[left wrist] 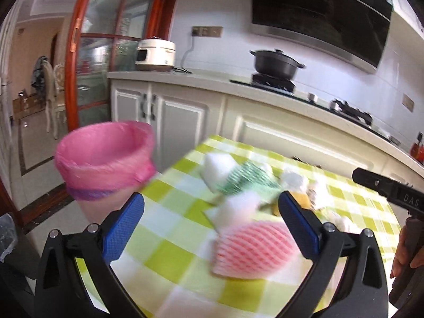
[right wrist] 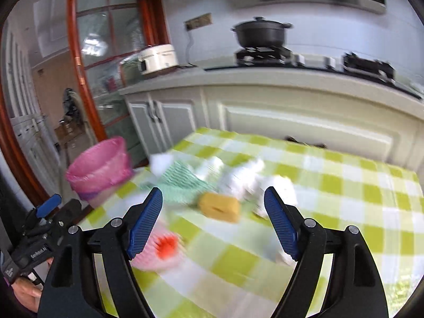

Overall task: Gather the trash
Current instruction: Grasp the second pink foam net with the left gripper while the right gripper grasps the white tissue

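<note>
A bin lined with a pink bag [left wrist: 104, 159] stands off the table's left edge; it also shows in the right wrist view [right wrist: 102, 169]. Trash lies in a heap on the green-checked tablecloth [left wrist: 185, 270]: a pink foam fruit net [left wrist: 254, 249], a green foam net [left wrist: 246, 180], white crumpled tissues [left wrist: 220, 167] and a yellow sponge [right wrist: 220, 206]. My left gripper [left wrist: 210, 222] is open and empty, above the table near the pink net. My right gripper [right wrist: 213, 214] is open and empty, with the sponge just beyond its fingers. Both views are blurred.
White kitchen cabinets [left wrist: 185, 116] with a counter run behind the table. On the counter are a rice cooker [left wrist: 156, 54] and a black pot [left wrist: 277, 62] on a gas hob. A red-framed glass door [left wrist: 106, 53] stands at the left.
</note>
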### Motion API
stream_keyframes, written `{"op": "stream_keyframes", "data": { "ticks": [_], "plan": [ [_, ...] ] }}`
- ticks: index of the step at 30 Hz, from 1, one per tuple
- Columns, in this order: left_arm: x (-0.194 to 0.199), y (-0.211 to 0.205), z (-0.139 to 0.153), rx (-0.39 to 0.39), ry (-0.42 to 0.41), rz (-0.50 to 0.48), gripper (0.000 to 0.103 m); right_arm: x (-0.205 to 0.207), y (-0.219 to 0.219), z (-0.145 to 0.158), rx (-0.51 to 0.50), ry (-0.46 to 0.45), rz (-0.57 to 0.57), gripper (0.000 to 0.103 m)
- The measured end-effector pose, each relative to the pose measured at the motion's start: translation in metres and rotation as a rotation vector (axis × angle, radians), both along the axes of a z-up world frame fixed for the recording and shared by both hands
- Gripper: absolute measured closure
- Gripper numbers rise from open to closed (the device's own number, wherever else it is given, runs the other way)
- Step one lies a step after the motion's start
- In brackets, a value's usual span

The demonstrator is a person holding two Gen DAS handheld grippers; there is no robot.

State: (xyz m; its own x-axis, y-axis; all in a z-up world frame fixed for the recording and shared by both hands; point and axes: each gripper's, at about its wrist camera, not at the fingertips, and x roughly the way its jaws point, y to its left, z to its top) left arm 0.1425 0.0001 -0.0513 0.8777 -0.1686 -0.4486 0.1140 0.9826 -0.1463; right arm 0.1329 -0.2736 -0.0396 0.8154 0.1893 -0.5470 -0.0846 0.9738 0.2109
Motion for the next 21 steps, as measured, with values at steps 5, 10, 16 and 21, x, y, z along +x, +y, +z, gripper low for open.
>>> {"op": "stream_keyframes", "data": {
  "ticks": [5, 10, 16, 21],
  "plan": [
    [0.003, -0.030, -0.026, -0.003, 0.059, -0.040, 0.005, -0.012, -0.025, -0.030, -0.042, 0.064, -0.063, 0.028],
    [0.011, -0.049, -0.048, 0.031, 0.103, -0.068, 0.005, -0.013, -0.050, -0.064, -0.038, 0.138, -0.122, 0.028],
    [0.024, -0.062, -0.065, 0.053, 0.127, -0.082, 0.006, 0.003, -0.063, -0.093, -0.018, 0.201, -0.154, 0.028],
    [0.035, -0.066, -0.074, 0.051, 0.154, -0.094, 0.016, 0.017, -0.059, -0.105, -0.007, 0.232, -0.130, 0.034]
  ]
}}
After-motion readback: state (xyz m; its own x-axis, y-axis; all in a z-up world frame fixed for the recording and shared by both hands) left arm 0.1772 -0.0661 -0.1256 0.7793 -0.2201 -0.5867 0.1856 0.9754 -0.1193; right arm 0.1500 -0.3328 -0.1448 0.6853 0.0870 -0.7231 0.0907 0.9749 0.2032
